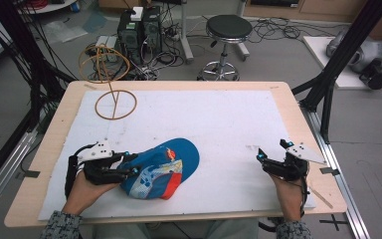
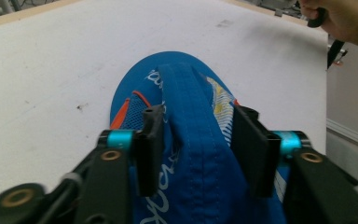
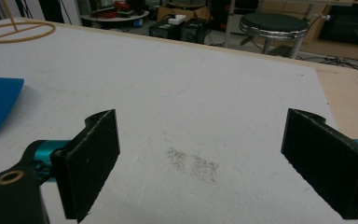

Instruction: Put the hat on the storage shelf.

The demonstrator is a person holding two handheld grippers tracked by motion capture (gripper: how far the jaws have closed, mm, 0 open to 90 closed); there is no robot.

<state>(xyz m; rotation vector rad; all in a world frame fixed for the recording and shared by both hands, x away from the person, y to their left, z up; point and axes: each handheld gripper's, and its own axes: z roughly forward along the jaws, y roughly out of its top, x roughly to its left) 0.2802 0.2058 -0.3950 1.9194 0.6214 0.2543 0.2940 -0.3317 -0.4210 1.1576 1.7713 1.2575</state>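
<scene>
Bright, even indoor light — soft shadows, slightly blurry throughout, perhaps from low resolution.

We are in a lab: beyond our fingers (image 1: 95, 183) stand computer towers (image 1: 139, 30) amid tangled cables (image 1: 273, 27), a round stool (image 1: 227, 29), and black frame struts (image 1: 345, 47) beside the table (image 1: 179, 85).

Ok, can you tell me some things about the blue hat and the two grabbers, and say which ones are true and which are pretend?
1. The left gripper has its jaws around a fold of the blue cap. True.
2. The right gripper is holding the cap. False: its jaws stand wide apart over the bare white mat.
3. The cap hangs on the wooden hoop stand. False: it lies on the mat, away from the stand.
4. A round black stool stands on the floor beyond the table. True.
5. The cap is all blue. False: it has orange and white parts.
</scene>
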